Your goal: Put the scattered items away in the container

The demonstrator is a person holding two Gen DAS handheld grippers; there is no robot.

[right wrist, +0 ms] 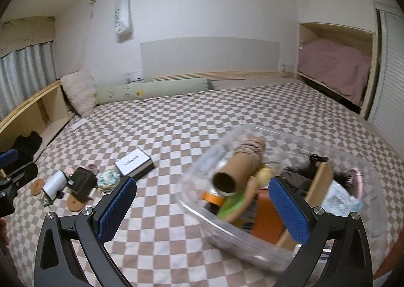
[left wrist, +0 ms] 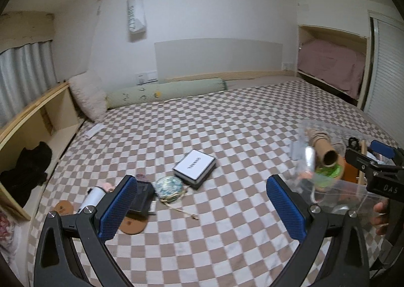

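Note:
On the checked bedspread (left wrist: 227,135) lies a cluster of loose items: a black box with a white lid (left wrist: 194,168), a round blue-green disc (left wrist: 168,186) with a string, a small black box (left wrist: 142,197), a white cylinder (left wrist: 94,196) and cork coasters (left wrist: 132,225). My left gripper (left wrist: 202,208) hangs open just in front of them, holding nothing. A clear plastic container (right wrist: 194,213) holds a cardboard tube (right wrist: 237,171), an orange item (right wrist: 267,213) and dark things. My right gripper (right wrist: 202,208) is open at the container's near rim, its right pad overlapping the container wall.
A fluffy pillow (left wrist: 88,100) and a green bolster (left wrist: 166,92) lie at the head of the bed. A wooden shelf (left wrist: 32,123) runs along the left. On the right is a niche with pink cloth (left wrist: 330,64). A hand (left wrist: 381,213) shows beside the container.

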